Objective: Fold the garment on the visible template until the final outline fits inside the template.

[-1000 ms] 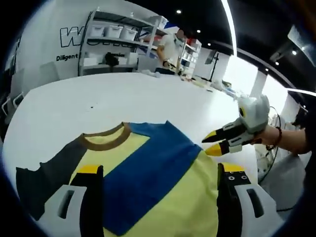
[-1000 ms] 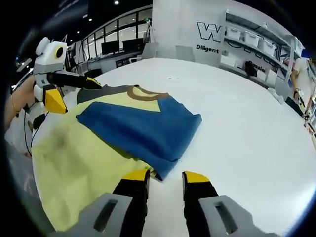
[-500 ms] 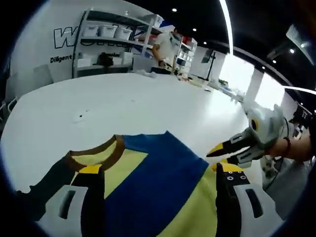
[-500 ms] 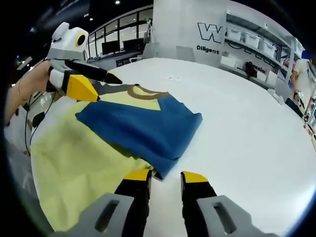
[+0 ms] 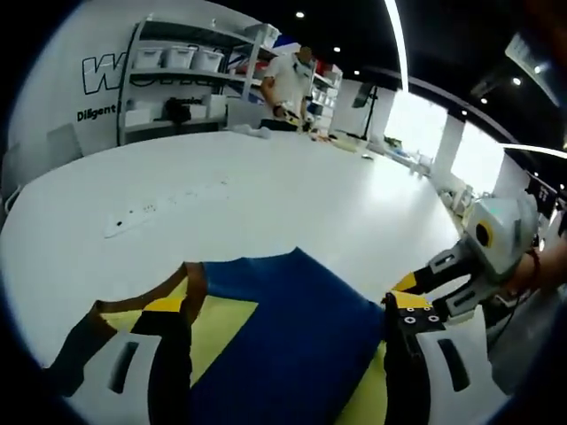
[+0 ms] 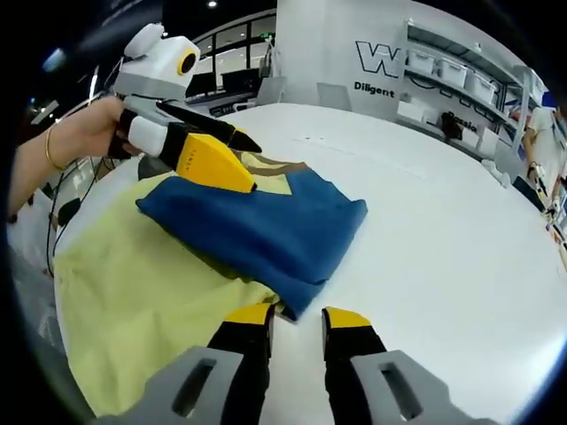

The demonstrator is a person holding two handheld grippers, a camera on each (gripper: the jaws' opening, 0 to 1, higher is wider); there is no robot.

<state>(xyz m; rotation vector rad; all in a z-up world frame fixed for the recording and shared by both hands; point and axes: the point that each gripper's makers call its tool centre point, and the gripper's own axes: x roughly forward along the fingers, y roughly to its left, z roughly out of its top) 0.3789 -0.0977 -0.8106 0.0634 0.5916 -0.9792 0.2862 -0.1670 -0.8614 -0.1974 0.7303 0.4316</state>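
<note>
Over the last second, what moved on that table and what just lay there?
The left gripper travelled in over the shirt, from its edge to above the brown collar, gripping nothing. The right gripper hardly moved, its fingers apart at the blue sleeve's corner. The shirt lay unchanged.

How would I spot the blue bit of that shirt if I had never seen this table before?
Start at the big white table, where a pale yellow T-shirt lies spread near the edge. Across its upper part lies the blue sleeve, folded over the chest beside the brown collar. It is the one deep blue patch on the yellow cloth, and the right gripper points at its corner.
</note>
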